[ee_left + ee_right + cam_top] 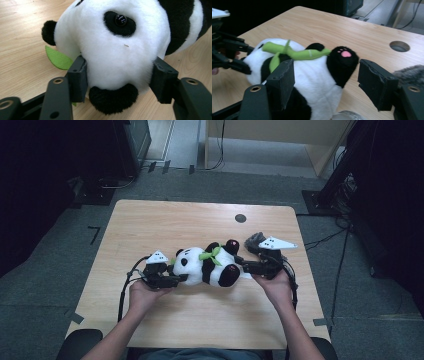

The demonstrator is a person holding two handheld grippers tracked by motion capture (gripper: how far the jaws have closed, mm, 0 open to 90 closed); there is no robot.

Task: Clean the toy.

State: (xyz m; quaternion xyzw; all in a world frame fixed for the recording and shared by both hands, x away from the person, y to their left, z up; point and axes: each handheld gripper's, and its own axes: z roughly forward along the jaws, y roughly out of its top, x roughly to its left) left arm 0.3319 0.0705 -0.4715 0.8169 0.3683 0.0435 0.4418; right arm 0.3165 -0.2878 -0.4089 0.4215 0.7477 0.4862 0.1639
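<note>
A black-and-white panda plush (205, 265) lies on its back in the middle of the wooden table (175, 220), head to the left, with a green bamboo sprig (212, 254) across its chest. My left gripper (172, 280) is at the head. In the left gripper view its two jaws press on both sides of the white head (117, 45), so the left gripper (120, 80) is shut on it. My right gripper (247, 266) is at the feet. The right gripper (329, 83) stands open, with its jaws either side of the panda's (312, 72) lower body and a gap beside the black foot (343, 61).
A grey furry thing (255, 240) lies just behind the right gripper, near the table's right side. A round cable hole (240, 218) is set in the far part of the tabletop. Bare wood lies in front of the panda and to the far left.
</note>
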